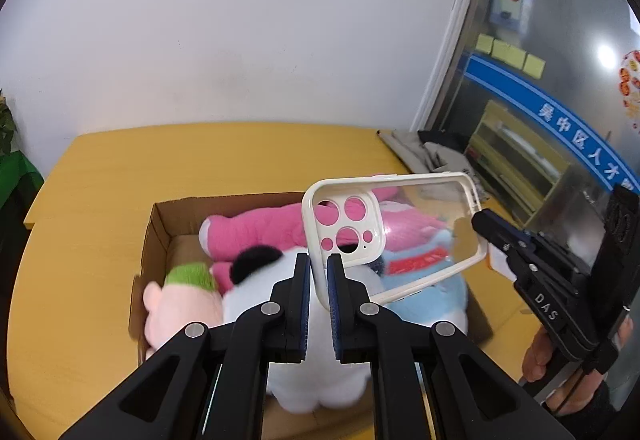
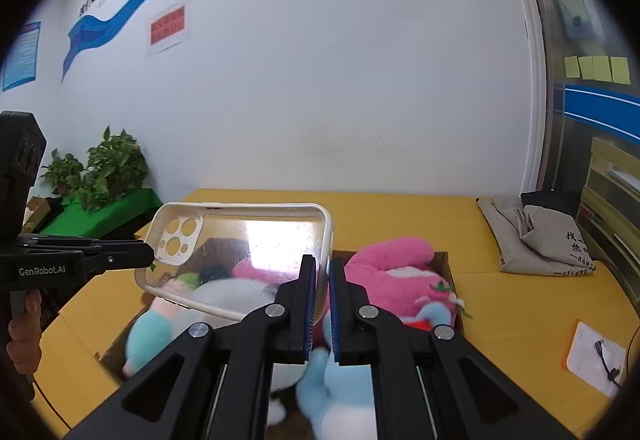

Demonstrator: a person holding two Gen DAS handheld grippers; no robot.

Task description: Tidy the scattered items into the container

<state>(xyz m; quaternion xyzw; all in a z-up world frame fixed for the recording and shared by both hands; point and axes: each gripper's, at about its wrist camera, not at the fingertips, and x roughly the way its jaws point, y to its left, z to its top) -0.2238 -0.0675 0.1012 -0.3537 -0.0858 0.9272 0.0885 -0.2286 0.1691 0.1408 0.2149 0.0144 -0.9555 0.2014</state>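
Observation:
A clear phone case (image 1: 424,211) with a cream rim hangs in the air over an open cardboard box (image 1: 158,228), held from both ends. My left gripper (image 1: 319,266) is shut on the rim at the camera-cutout end. My right gripper (image 2: 322,270) is shut on the opposite end of the phone case (image 2: 240,240). Each gripper shows in the other's view: the right gripper (image 1: 482,224) at the case's far edge, the left gripper (image 2: 147,254) at its left end. The cardboard box (image 2: 447,272) holds plush toys: a pink one (image 2: 384,276), a blue one (image 2: 340,380), a white one (image 1: 320,360).
The box sits on a yellow table (image 1: 200,155). A grey cloth bag (image 2: 536,240) lies at the table's far right, and a white packet with a cable (image 2: 596,358) near the right edge. Potted plants (image 2: 108,167) stand on a green stand at the left. A white wall is behind.

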